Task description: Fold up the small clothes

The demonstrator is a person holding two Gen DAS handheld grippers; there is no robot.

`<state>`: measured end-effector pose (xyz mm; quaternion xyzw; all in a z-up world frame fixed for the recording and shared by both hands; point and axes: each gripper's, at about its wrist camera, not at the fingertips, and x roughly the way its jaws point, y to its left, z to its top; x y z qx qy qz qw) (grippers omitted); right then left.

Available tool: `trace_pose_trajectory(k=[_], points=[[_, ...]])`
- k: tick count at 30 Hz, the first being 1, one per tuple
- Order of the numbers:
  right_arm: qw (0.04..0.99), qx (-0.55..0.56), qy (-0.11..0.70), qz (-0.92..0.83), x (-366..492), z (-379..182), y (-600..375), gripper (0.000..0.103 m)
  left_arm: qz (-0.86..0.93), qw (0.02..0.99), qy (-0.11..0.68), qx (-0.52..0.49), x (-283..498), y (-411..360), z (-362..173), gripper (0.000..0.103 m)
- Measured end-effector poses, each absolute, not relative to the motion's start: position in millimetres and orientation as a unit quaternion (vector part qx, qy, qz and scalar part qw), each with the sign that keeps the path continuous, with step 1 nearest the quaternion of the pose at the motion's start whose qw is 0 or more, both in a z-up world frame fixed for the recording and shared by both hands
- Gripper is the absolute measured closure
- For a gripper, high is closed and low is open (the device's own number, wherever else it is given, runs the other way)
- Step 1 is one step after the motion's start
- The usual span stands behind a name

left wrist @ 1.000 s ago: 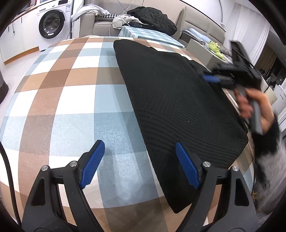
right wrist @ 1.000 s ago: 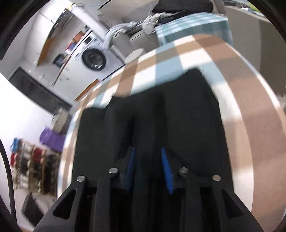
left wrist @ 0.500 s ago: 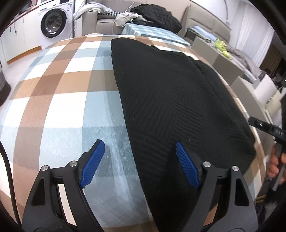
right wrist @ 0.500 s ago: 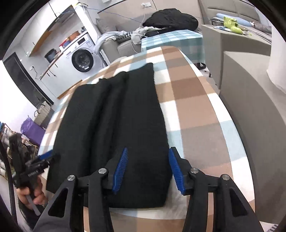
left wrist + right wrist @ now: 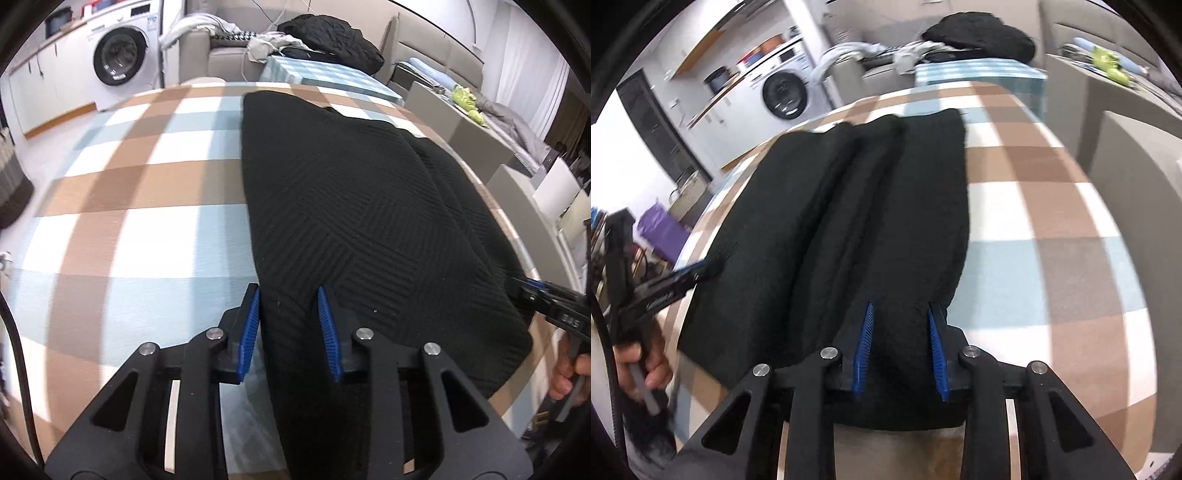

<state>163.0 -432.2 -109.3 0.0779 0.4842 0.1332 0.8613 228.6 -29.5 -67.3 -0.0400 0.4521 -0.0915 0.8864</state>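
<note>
A black knit garment lies folded lengthwise on the plaid-covered table. In the left wrist view my left gripper is at its near left edge. The jaws are closing, and fabric fills the gap between the blue pads. In the right wrist view the same garment shows long folds. My right gripper is at its near right corner, also closing with cloth bunched between the pads. Each view shows the other gripper at the opposite near corner: the right gripper and the left gripper.
A washing machine stands at the back left. A sofa piled with clothes is behind a small blue-checked table. Grey chairs line the table's right side. Bare plaid cloth lies to the right of the garment.
The left jaws went from wide apart to narrow around the garment's left edge. The right gripper swung from over the garment to its near right corner, opened a little, then closed on the cloth.
</note>
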Motion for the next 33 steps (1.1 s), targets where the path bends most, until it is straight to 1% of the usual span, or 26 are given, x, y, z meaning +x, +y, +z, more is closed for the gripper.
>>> trace_pose_trajectory(k=[2, 5, 6, 8, 9, 10, 11, 13, 16, 20, 21, 23, 24, 25, 30, 31, 33], points=[[0.859, 0.076, 0.487, 0.138, 162.3, -109.5, -430.9, 0.072, -0.088, 0.886, 0.452, -0.046, 225.8, -19.7, -66.8, 0.075], [0.864, 0.086, 0.48, 0.127, 162.9, -103.7, -441.2, 0.065, -0.085, 0.888, 0.449, -0.051, 219.7, -10.3, -64.3, 0.074], [0.869, 0.088, 0.472, 0.12, 163.3, -98.6, -444.6, 0.062, -0.083, 0.889, 0.448, -0.047, 216.9, -9.1, -63.3, 0.073], [0.877, 0.093, 0.454, 0.128, 165.2, -87.2, -443.6, 0.062, -0.089, 0.891, 0.444, -0.04, 210.6, -9.0, -61.0, 0.07], [0.879, 0.094, 0.45, 0.131, 163.5, -81.9, -442.2, 0.061, -0.092, 0.891, 0.442, -0.039, 207.5, -8.8, -59.8, 0.066], [0.88, 0.095, 0.445, 0.137, 163.9, -77.2, -439.0, 0.059, -0.095, 0.892, 0.441, -0.04, 205.0, -9.0, -58.9, 0.06], [0.879, 0.098, 0.443, 0.148, 165.8, -74.5, -434.5, 0.059, -0.099, 0.892, 0.439, -0.041, 202.3, -9.2, -57.6, 0.057], [0.873, 0.108, 0.445, 0.168, 173.3, -75.6, -424.0, 0.059, -0.1, 0.896, 0.431, -0.044, 196.5, -8.8, -54.0, 0.04], [0.86, 0.118, 0.46, 0.186, 196.6, -88.5, -408.8, 0.059, -0.108, 0.899, 0.421, -0.051, 189.1, -9.6, -48.7, 0.03], [0.845, 0.124, 0.483, 0.194, 228.9, -113.8, -389.8, 0.06, -0.115, 0.899, 0.417, -0.063, 183.2, -10.2, -44.9, 0.022], [0.848, 0.12, 0.48, 0.19, 233.9, -117.2, -385.4, 0.062, -0.118, 0.899, 0.416, -0.063, 182.1, -10.6, -44.3, 0.021], [0.859, 0.1, 0.468, 0.184, 246.2, -117.7, -375.7, 0.08, -0.122, 0.899, 0.416, -0.061, 181.2, -12.2, -43.5, 0.021], [0.858, 0.1, 0.47, 0.181, 250.6, -118.4, -373.3, 0.095, -0.122, 0.9, 0.415, -0.06, 180.7, -12.7, -43.0, 0.021], [0.857, 0.103, 0.469, 0.188, 256.6, -116.9, -370.2, 0.097, -0.121, 0.9, 0.414, -0.06, 180.6, -12.9, -42.4, 0.021], [0.891, 0.077, 0.406, 0.191, 244.1, -73.2, -377.9, 0.098, -0.123, 0.903, 0.407, -0.059, 180.2, -13.7, -35.9, 0.021], [0.894, 0.078, 0.403, 0.182, 242.3, -71.2, -384.0, 0.098, -0.124, 0.904, 0.405, -0.059, 180.1, -13.8, -35.4, 0.021], [0.89, 0.076, 0.422, 0.156, 246.4, -83.4, -395.7, 0.098, -0.127, 0.903, 0.405, -0.062, 180.3, -16.0, -36.7, 0.021]])
